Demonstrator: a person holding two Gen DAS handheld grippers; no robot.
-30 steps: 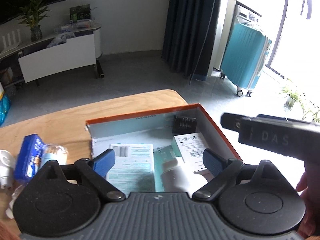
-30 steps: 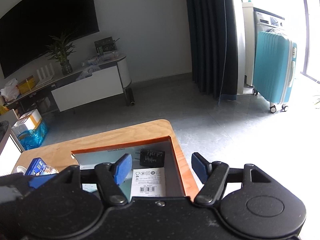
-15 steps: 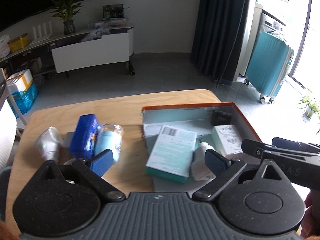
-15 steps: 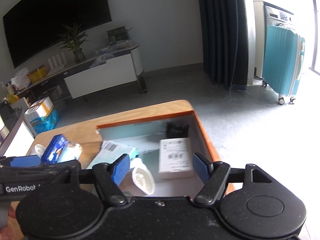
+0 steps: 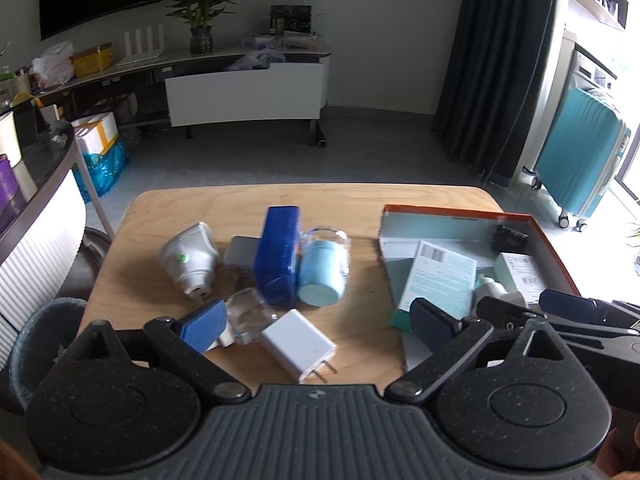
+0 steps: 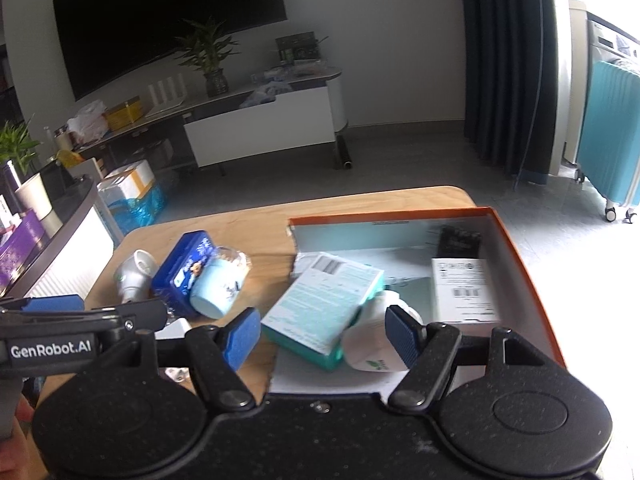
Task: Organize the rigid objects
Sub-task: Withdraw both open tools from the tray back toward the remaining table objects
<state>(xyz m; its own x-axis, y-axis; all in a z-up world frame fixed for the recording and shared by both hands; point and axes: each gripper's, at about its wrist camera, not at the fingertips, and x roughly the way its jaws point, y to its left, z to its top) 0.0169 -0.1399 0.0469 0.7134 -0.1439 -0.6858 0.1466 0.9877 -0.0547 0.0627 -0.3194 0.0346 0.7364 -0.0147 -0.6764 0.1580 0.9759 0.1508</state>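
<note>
An orange box (image 5: 456,212) with a pale teal inside sits on the right of the wooden table (image 5: 360,200). In it lie a teal carton (image 5: 438,280), a white barcode box (image 6: 460,288), a black adapter (image 6: 458,242) and a white bottle (image 6: 368,344). Loose on the table to its left are a blue box (image 5: 278,254), a light-blue cup in clear wrap (image 5: 322,268), a white cone-shaped device (image 5: 188,258), a clear plastic piece (image 5: 250,314) and a white charger (image 5: 298,344). My left gripper (image 5: 316,320) hangs open over the charger. My right gripper (image 6: 320,336) hangs open over the box's near end, holding nothing.
A grey flat item (image 5: 240,250) lies behind the blue box. A round grey bin (image 5: 44,328) stands off the table's left edge beside a curved white counter (image 5: 36,216). Beyond the table are open floor, a white TV console (image 5: 244,92) and a teal suitcase (image 5: 580,160).
Both grippers have drawn back and swung left from the orange box, so the loose items on the table's left have come into view. Both stay open and empty.
</note>
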